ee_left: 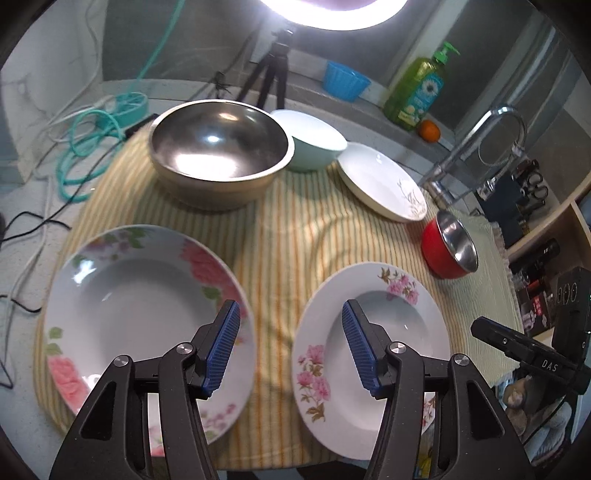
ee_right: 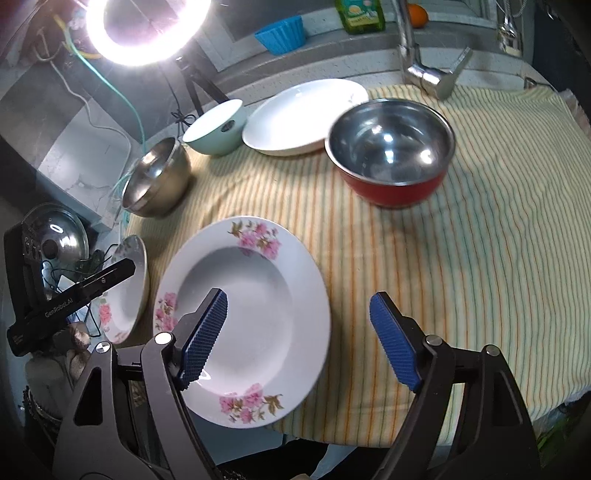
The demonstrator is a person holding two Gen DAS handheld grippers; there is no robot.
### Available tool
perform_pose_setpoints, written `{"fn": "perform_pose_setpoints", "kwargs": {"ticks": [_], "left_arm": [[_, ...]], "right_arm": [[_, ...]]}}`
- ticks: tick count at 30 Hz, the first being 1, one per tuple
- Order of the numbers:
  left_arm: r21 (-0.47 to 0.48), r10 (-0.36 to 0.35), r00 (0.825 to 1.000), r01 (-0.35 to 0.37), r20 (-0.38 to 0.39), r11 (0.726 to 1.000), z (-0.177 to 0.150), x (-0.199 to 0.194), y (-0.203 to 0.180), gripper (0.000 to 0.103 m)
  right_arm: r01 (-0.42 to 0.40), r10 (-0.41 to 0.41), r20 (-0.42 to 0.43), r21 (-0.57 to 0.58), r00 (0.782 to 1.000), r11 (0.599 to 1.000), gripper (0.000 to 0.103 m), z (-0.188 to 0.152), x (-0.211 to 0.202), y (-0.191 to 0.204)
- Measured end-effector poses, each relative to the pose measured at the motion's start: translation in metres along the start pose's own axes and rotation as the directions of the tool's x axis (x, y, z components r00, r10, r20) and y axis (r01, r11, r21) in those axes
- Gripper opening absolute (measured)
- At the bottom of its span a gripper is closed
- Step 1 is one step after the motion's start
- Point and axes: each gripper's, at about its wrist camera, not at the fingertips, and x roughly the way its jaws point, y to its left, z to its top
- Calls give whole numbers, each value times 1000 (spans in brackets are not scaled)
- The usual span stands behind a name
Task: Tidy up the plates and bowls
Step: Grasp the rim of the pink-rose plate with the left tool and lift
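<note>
On the striped cloth [ee_left: 280, 236] lie two flowered plates: a large one [ee_left: 140, 295] at the left and a smaller pink-flowered one [ee_left: 399, 332] at the right. My left gripper [ee_left: 291, 347] hangs open above the gap between them, with nothing between its pads. Behind them are a big steel bowl [ee_left: 218, 147], a mint bowl [ee_left: 314, 144], a white plate [ee_left: 380, 181] and a red bowl [ee_left: 448, 247]. In the right wrist view my right gripper [ee_right: 299, 336] is open over the right rim of the pink-flowered plate [ee_right: 258, 295], holding nothing. The red bowl [ee_right: 391, 155] stands beyond it.
A faucet [ee_right: 417, 66] rises at the back right of the cloth [ee_right: 480, 240]. A ring light [ee_right: 147, 29] on a tripod [ee_left: 273, 70], a blue cup [ee_left: 345, 81], a green soap bottle [ee_left: 417, 88] and an orange [ee_left: 428, 131] line the back ledge. Cables [ee_left: 88, 147] lie at the left.
</note>
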Motion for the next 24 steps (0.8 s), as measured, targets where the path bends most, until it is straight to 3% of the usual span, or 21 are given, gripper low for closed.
{"fn": "perform_pose_setpoints", "kwargs": {"ticks": [11, 24], "left_arm": [[-164, 98, 992, -84, 78, 983, -12, -41, 68, 57], [-304, 174, 982, -142, 80, 942, -33, -59, 130, 57]], "right_arm": [[-78, 76, -17, -134, 997, 988, 82, 20, 21, 65], [-171, 150, -102, -251, 983, 953, 82, 29, 64, 129]]}}
